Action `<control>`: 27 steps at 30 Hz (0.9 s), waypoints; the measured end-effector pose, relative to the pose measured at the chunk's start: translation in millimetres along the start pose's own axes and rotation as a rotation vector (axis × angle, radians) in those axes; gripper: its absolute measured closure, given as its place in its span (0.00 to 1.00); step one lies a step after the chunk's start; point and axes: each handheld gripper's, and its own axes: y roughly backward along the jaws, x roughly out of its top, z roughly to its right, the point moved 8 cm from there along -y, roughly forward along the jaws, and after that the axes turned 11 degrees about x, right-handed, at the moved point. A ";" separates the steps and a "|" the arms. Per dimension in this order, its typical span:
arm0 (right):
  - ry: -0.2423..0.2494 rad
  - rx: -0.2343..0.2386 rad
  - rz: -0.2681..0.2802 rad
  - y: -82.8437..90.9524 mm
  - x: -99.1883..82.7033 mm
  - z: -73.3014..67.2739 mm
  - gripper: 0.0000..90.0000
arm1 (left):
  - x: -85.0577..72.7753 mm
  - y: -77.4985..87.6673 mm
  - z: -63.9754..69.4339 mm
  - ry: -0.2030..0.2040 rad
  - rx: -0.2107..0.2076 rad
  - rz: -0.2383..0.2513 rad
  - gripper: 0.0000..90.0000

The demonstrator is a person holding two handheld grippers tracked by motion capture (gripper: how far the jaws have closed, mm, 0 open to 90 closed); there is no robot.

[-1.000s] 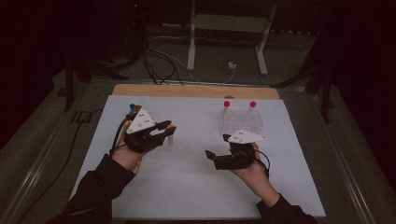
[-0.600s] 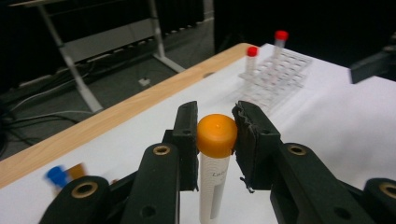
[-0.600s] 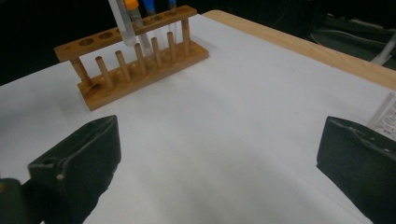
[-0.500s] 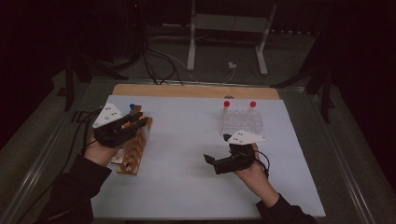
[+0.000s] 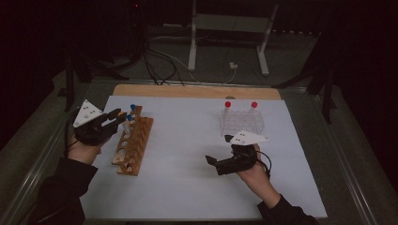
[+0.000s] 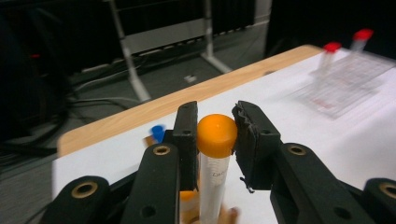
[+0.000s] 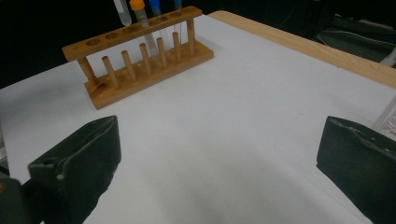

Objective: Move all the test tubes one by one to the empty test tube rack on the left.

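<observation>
The left gripper [image 5: 119,118] sits at the left edge of the white table sheet [image 5: 187,140], over the far end of the wooden rack [image 5: 133,145]. Its jaws are closed narrowly on an orange-capped tube [image 6: 215,154], the pads pressing the cap from both sides in the left gripper view; the clear body of the tube hangs below them, roughly upright. A blue-capped tube [image 5: 133,108] stands in the rack just beyond the gripper, and in the right gripper view the wooden rack [image 7: 140,56] shows several tubes grouped at its far end, the near holes bare.

The right gripper [image 5: 213,161] rests low over the sheet nearer the person, well apart from the rack, pointing left towards it. Its jaws have just been opening and now stand wide, with only the white sheet between them.

Behind the right hand stands a clear plastic rack [image 5: 242,123] with two red-capped tubes [image 5: 227,105] upright at its far corners
</observation>
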 end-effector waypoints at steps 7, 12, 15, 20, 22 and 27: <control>0.000 0.002 -0.005 -0.4 -1.0 0.4 0.00 | -20.7 -9.6 -7.9 0.050 0.015 -0.034 0.80; 0.002 0.004 -0.005 -0.9 -1.3 0.3 0.00 | -36.4 -15.2 -1.4 0.039 0.015 -0.066 0.80; 0.000 0.003 -0.006 -1.0 -1.5 0.6 0.00 | -47.3 -19.2 2.5 0.028 0.023 -0.087 0.80; -0.007 0.003 -0.004 -0.9 -1.9 1.4 0.00 | -60.3 -24.3 5.5 0.025 0.028 -0.120 0.80; -0.008 0.003 -0.004 -0.8 -2.0 1.6 0.00 | -63.2 -25.0 5.9 0.028 0.031 -0.127 0.80; -0.005 0.003 -0.004 -0.3 -1.7 1.7 0.00 | -66.8 -25.5 7.0 0.020 0.045 -0.143 0.80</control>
